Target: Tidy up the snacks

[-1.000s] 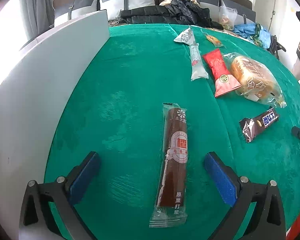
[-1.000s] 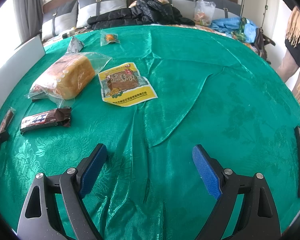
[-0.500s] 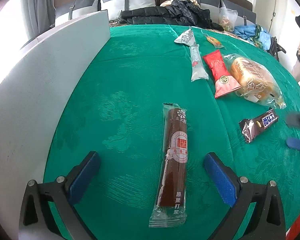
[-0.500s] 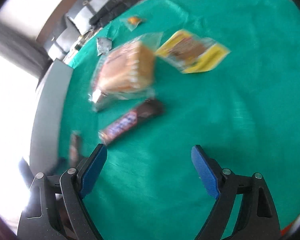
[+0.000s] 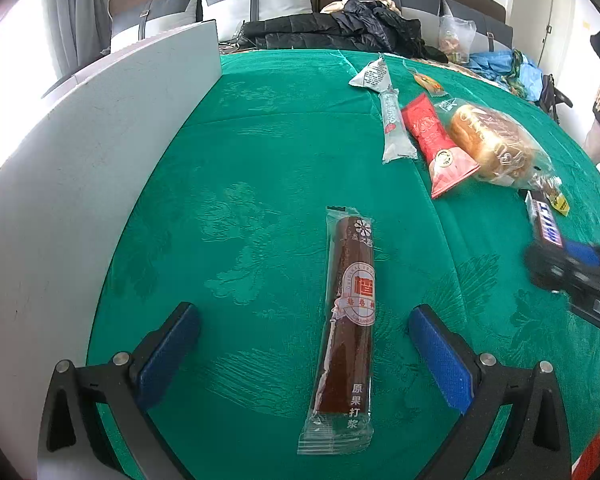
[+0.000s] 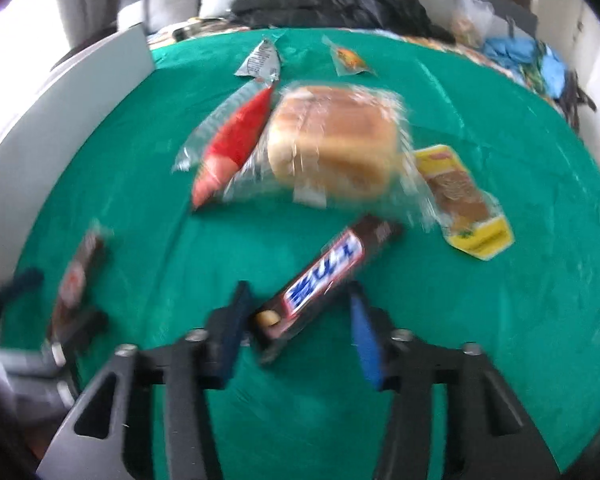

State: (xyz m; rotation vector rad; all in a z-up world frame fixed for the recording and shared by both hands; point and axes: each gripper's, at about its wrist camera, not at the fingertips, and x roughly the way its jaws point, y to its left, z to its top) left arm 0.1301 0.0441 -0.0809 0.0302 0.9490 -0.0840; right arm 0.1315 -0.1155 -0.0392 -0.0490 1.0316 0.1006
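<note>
A green-clothed surface [image 5: 284, 152] carries the spread snacks. The bagged bread loaf [image 6: 332, 144] lies mid-cloth. The left hand-held gripper [image 5: 304, 344] rests released around the brown snack stick [image 5: 350, 312]; the right hand-held gripper [image 6: 300, 320] straddles the chocolate bar [image 6: 328, 272], seemingly for pickup, contact unclear through blur.

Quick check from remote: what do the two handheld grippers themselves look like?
Both match: the left gripper and right gripper have black angular frames with triangular cut-outs, silver screws at the joints, and blue textured pads on the fingers. No cables or sleeves are visible; the right view is blurred.
</note>
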